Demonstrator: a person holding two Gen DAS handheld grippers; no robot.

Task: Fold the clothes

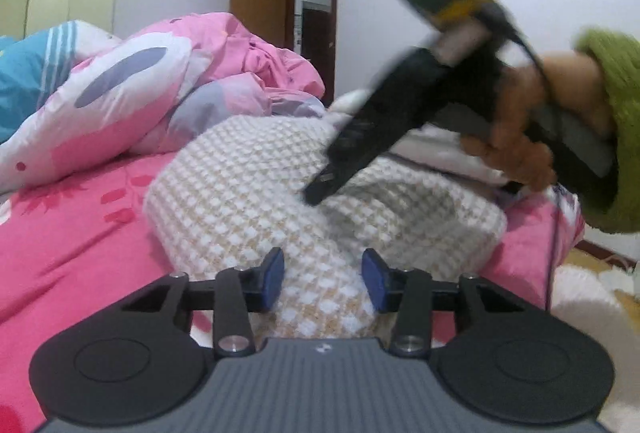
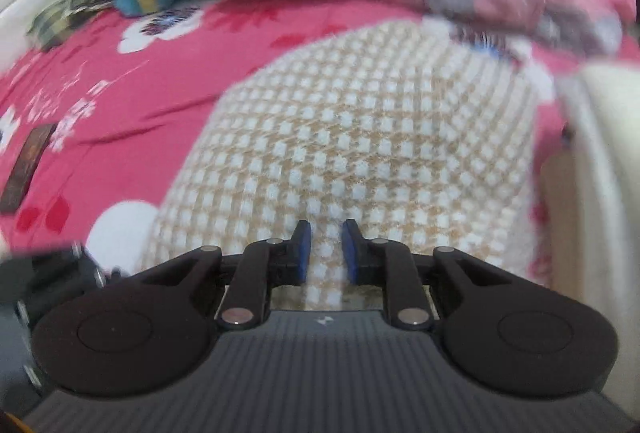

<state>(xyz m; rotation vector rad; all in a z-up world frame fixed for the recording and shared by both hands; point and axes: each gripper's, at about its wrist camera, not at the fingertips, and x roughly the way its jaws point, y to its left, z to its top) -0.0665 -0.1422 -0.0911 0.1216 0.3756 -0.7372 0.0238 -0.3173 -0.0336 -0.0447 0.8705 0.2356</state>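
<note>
Nearest in the left wrist view, the left gripper (image 1: 323,281) is seen with its blue pads parted and the near fold of the checked knit garment (image 1: 256,193) lying between them; no pad can be seen pressing on the cloth, so it is judged open around the edge, not clamped. The garment is spread in a soft, bulky heap on the pink floral bedsheet (image 1: 68,225), near the bed's edge.

Further in, the right gripper (image 1: 316,193) is angled down with its tip dug into the middle of the knit, held by a hand (image 1: 516,137) in a green sleeve (image 1: 616,121). In the right wrist view its jaws stand narrowly apart over the weave (image 2: 325,253), and nothing is seen pinched between them.

Behind lies a crumpled pink quilt (image 1: 168,81), close against the garment's far side.

Several slips are judged possible: only the top layer may be caught by the left pads, so the fold would come up uneven; the loose weave may be snagged by the right tip; the quilt may be dragged in with the far edge
</note>
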